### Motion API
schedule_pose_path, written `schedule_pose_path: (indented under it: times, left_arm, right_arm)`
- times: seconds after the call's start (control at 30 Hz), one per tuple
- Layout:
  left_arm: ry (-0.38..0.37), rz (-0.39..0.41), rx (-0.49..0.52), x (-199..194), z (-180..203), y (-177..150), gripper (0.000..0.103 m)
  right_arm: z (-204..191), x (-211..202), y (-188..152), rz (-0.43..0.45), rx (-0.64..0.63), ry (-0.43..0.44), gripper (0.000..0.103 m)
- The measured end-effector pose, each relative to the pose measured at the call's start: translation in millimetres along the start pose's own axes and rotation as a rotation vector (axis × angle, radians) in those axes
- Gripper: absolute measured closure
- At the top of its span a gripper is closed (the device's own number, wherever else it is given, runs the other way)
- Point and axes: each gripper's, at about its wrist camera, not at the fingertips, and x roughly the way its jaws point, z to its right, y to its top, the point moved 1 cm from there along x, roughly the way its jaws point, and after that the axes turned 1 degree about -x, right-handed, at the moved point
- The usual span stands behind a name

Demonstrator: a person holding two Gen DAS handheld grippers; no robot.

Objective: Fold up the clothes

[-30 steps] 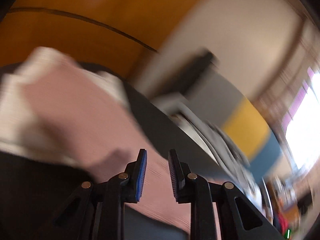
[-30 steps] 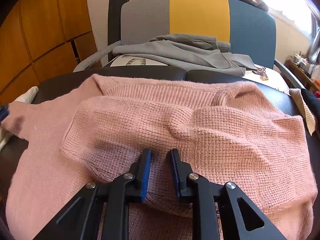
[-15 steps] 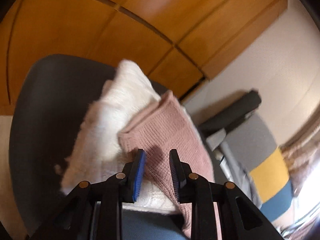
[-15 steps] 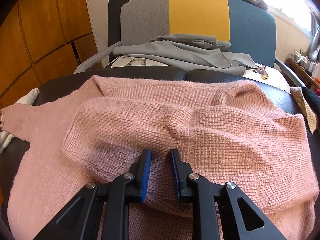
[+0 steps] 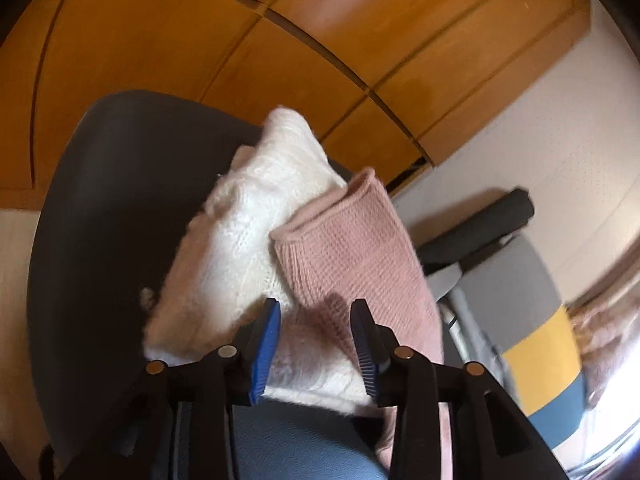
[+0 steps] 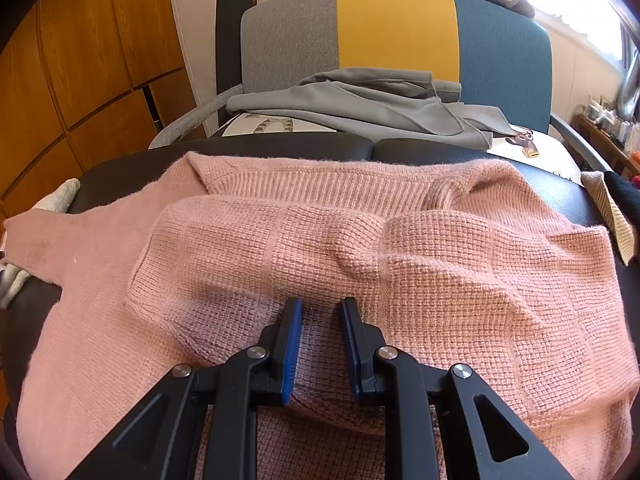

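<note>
A pink knit sweater [image 6: 400, 260] lies spread on the dark padded table [image 6: 280, 148], with one sleeve folded across its body. Low over its near hem, my right gripper [image 6: 320, 312] stands with its jaws narrow and a bulge of pink knit filling the gap. The other sleeve [image 5: 352, 248] stretches out to the left, its cuff resting on a folded white knit garment [image 5: 248, 232]. My left gripper [image 5: 316, 312] sits just above that sleeve. Its jaws are opening and the pads stand clear of the fabric.
Beyond the table stands a grey, yellow and blue chair [image 6: 396, 28] with a grey garment [image 6: 360, 100] draped on its seat. A beige knit piece [image 6: 612, 216] lies at the table's right edge. Wooden cabinet doors [image 5: 160, 40] stand to the left.
My left gripper swung left with the pink sleeve, set it on the white knit and spread its jaws. The right gripper and the sweater's body have not moved.
</note>
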Motion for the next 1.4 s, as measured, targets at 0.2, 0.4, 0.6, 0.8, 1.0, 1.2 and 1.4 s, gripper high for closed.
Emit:
schedule_pose_path:
  times: [0.2, 0.4, 0.6, 0.8, 1.0, 1.2, 1.4]
  left_arm:
    - [0.004, -0.041, 0.013, 16.3, 18.4, 19.7, 0.070]
    - [0.022, -0.033, 0.122, 6.5, 55.1, 20.5, 0.099]
    - [-0.216, -0.042, 0.258, -25.1, 140.5, 3.5, 0.099]
    - [-0.466, -0.170, 0.458, -51.1, 256.6, -63.1, 0.099]
    - [-0.613, -0.303, 0.648, -68.6, 339.9, -169.9, 0.099]
    - [-0.634, -0.475, 0.802, -77.9, 379.4, -304.1, 0.099]
    - [-0.587, -0.606, 0.933, -67.3, 377.5, -400.6, 0.096]
  right_arm:
    - [0.7, 0.8, 0.2, 0.001, 0.004, 0.004, 0.082]
    - [0.7, 0.9, -0.3, 0.001, 0.001, 0.004, 0.082]
    - [6.6, 1.2, 0.3, -0.004, 0.027, 0.035, 0.082]
    - [22.9, -19.1, 1.4, -0.004, 0.121, 0.095, 0.081]
    - [51.0, -64.6, -30.9, 0.026, 0.298, 0.159, 0.076]
    - [83.1, -92.7, -67.7, 0.039, 0.415, 0.165, 0.074]
    - [100.4, -103.7, -80.7, 0.040, 0.454, 0.170, 0.072]
